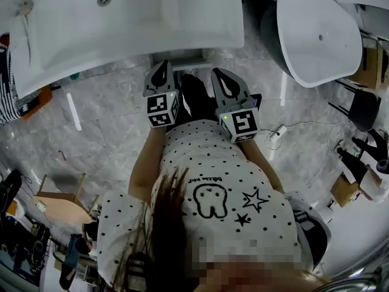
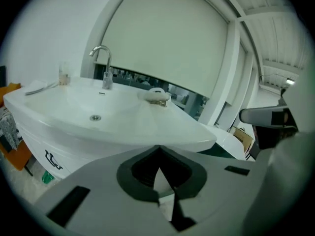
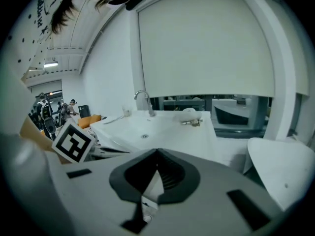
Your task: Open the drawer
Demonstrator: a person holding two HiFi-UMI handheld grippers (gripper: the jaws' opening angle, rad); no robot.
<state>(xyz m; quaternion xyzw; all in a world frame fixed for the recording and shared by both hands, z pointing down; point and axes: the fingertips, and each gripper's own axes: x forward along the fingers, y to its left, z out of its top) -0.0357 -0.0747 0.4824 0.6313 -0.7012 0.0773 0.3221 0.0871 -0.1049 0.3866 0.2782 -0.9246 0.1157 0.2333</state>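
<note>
A white washbasin (image 1: 121,17) with a chrome tap (image 2: 102,63) stands just ahead of me; it also shows in the right gripper view (image 3: 157,127). Below its rim is a white front (image 2: 44,151) with a black mark; I cannot make out a drawer or handle on it. My left gripper (image 1: 163,67) and right gripper (image 1: 220,75) hang side by side in the air short of the basin's near edge, touching nothing. The left gripper's (image 2: 158,147) jaw tips meet with nothing between them. The right gripper's (image 3: 156,151) do the same.
A white freestanding tub (image 1: 316,35) stands to the right of the basin. On the basin's back rim lies a small white dish (image 2: 157,96). A wooden stool (image 1: 58,205) stands on the marble floor at the left, and a plug with its cable (image 1: 276,132) lies at the right.
</note>
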